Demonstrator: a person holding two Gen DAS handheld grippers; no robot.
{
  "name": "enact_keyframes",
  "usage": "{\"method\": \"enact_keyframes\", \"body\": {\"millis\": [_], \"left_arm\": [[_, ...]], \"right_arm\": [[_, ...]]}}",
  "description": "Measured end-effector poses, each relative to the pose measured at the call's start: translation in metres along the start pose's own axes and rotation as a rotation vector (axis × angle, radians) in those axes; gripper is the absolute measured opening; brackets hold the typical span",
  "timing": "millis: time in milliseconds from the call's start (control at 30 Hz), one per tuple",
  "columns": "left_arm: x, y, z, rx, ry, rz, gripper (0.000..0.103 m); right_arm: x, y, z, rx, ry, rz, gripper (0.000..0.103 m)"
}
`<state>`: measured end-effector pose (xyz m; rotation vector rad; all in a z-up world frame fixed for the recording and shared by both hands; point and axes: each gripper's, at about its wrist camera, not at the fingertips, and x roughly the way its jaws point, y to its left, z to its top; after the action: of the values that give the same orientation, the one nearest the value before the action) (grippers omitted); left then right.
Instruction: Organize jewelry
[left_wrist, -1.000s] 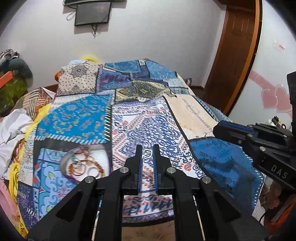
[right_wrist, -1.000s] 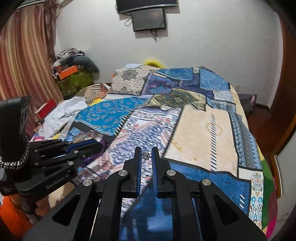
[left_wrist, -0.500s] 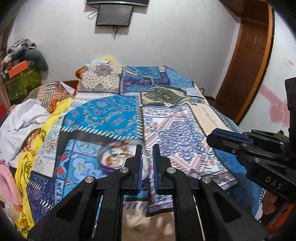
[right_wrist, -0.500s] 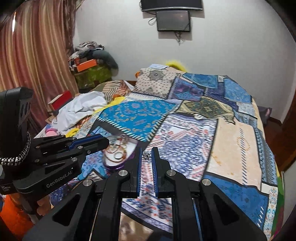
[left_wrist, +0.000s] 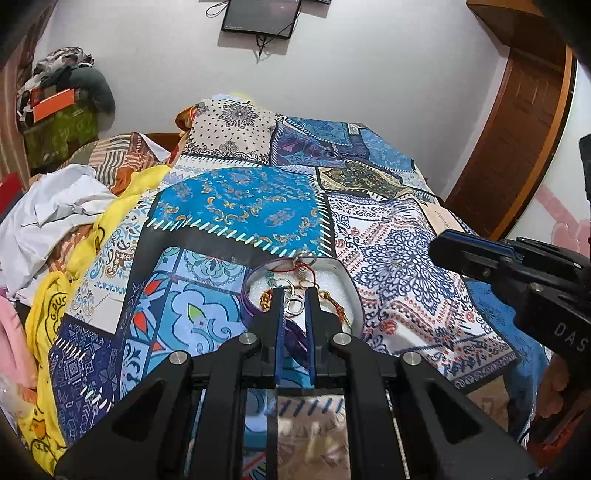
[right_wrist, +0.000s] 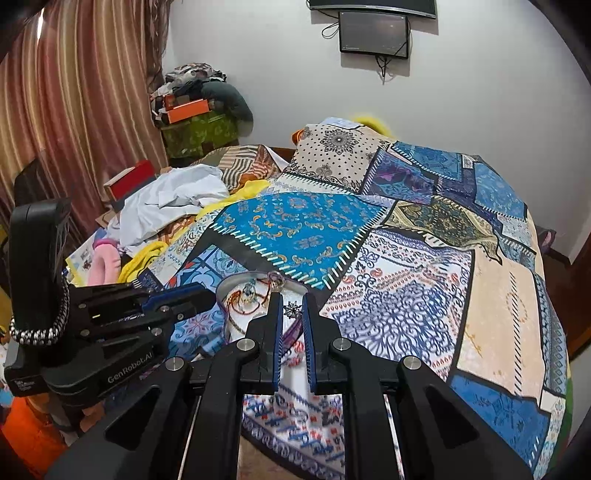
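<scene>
A silver tin with white lining lies on the patchwork bedspread and holds a tangle of red thread bracelets, bangles and chains. My left gripper hangs over it, shut on a small silver ring. My right gripper is also above the tin, shut on a small silver star-shaped stud. Each gripper shows in the other's view: the right gripper at the right edge, the left gripper at the left. What lies in the near part of the tin is hidden behind the fingers.
Crumpled white and yellow clothes pile up along the bed's left side. A striped curtain and a heap of boxes and bags stand at the back left. A wooden door is at the right.
Both grippers have moved left across the bed, each still holding its piece. The tin, earlier off to the left of the fingers, now lies right under both sets of fingertips.
</scene>
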<state>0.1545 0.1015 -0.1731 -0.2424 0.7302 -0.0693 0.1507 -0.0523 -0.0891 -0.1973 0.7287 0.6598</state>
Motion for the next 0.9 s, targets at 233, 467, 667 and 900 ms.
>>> {"method": "enact_keyframes", "body": {"millis": [233, 467, 667, 900], "left_arm": [[0.01, -0.001, 0.007, 0.03, -0.003, -0.029, 0.009], [0.029, -0.009, -0.001, 0.062, 0.042, -0.034, 0.009], [0.031, -0.01, -0.003, 0.07, 0.053, -0.031, 0.009], [0.016, -0.015, 0.004, 0.085, 0.036, -0.021, 0.009]], "right_arm": [[0.022, 0.0, 0.011, -0.002, 0.009, 0.013, 0.009], [0.047, 0.003, 0.008, 0.005, 0.075, 0.049, 0.009], [0.057, 0.002, 0.004, 0.027, 0.132, 0.077, 0.009], [0.04, -0.006, 0.01, 0.065, 0.097, 0.094, 0.018]]}}
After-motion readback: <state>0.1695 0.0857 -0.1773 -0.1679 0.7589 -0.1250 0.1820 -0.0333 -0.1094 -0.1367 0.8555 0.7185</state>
